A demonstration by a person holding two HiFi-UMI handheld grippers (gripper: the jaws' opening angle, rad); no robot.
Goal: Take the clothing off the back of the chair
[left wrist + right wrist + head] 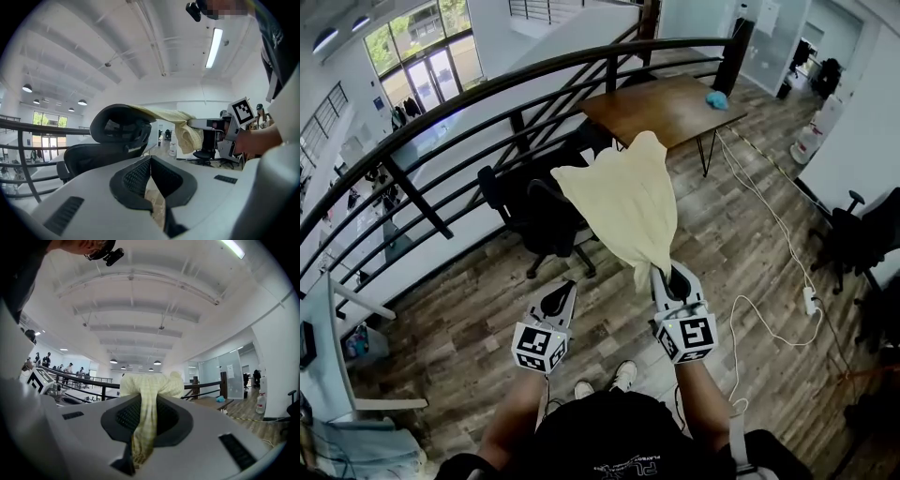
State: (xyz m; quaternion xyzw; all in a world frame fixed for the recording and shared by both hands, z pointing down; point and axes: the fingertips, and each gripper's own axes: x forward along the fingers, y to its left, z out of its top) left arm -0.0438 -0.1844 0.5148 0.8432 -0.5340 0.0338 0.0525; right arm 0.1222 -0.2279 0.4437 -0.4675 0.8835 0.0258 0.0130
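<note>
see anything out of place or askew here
The pale yellow clothing hangs skewed: one end is draped over the black chair, the other pinched in the right gripper. A white cable trails loose across the floor, a possible trip hazard.

Centre of the head view: the cloth (623, 202) runs from the right gripper (664, 274) at lower centre up onto the top of the chair (534, 220), which sits just to its left. The left gripper (559, 292) is beside the right one, apart from the cloth. Behind the chair, the railing (417, 195) crosses the upper frame. The table (661, 108) stands upper right beside it, and a second chair (853, 234) is at the right edge.
</note>
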